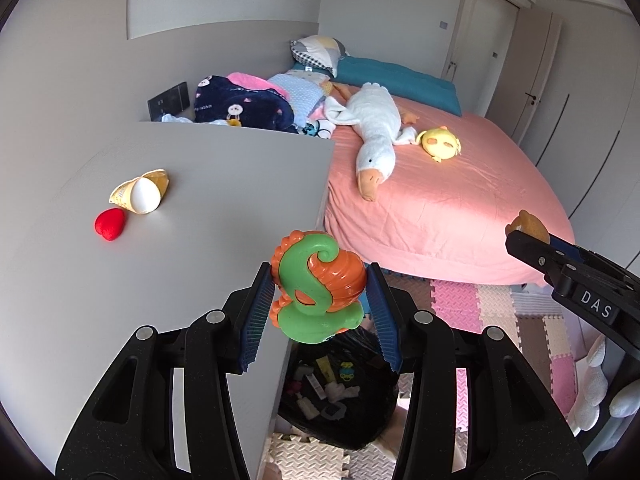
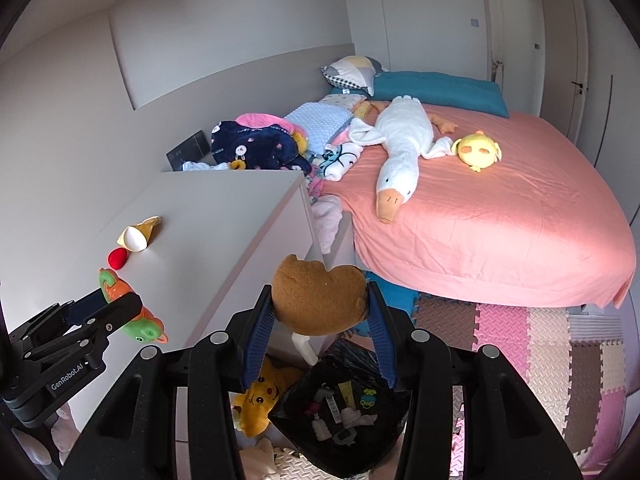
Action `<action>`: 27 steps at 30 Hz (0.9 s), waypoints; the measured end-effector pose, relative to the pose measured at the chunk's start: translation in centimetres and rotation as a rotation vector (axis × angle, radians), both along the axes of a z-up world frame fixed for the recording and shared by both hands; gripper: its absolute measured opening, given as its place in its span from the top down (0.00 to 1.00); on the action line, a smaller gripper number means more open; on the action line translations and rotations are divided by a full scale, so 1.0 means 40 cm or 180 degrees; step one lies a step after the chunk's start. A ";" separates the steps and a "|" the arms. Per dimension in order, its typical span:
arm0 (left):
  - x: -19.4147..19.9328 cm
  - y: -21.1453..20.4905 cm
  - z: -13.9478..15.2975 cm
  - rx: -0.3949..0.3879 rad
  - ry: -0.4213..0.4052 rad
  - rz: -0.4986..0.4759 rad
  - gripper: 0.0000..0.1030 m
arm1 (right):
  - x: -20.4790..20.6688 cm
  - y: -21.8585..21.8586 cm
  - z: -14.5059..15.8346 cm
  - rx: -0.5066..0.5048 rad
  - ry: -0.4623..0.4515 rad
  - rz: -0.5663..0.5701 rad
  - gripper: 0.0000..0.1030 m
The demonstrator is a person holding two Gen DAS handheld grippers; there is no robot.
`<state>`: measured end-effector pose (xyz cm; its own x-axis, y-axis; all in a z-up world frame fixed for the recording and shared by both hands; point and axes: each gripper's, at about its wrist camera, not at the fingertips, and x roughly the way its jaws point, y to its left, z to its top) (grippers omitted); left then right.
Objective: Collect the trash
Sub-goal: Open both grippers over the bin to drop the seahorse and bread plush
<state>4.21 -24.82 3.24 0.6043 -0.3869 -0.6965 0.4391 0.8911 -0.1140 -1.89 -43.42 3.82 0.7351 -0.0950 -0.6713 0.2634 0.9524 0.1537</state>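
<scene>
The left gripper (image 1: 320, 292) squeezes a green and orange toy (image 1: 318, 286) past the dresser (image 1: 200, 184) edge, above the trash bag (image 1: 340, 400). The right gripper (image 2: 320, 312) squeezes a brown plush (image 2: 320, 296).

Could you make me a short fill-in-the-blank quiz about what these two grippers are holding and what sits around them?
1. The left gripper is shut on a green and ____ plastic toy.
2. The right gripper holds a ____ plush piece.
3. Below both grippers stands a ____ trash bag, open with items inside.
4. Beside the crumpled paper cup on the dresser lies a small ____ object.

Missing words: orange; brown; black; red
</scene>
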 end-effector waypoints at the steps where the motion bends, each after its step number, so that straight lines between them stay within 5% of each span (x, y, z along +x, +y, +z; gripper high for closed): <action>1: -0.004 -0.010 -0.004 0.0008 0.0013 -0.0028 0.55 | -0.003 -0.011 -0.002 0.0009 0.0004 -0.0028 0.54; 7: -0.014 -0.069 -0.042 0.0158 0.0173 -0.0349 0.53 | 0.002 -0.071 -0.014 0.0116 0.0054 -0.0189 0.52; 10: -0.028 -0.069 -0.046 0.0282 -0.0016 -0.0274 0.09 | 0.004 -0.092 -0.009 0.0125 0.0009 -0.0325 0.31; 27: 0.009 0.006 -0.065 0.0249 0.0080 0.0006 0.08 | 0.025 -0.091 -0.034 0.0158 0.0064 -0.0347 0.30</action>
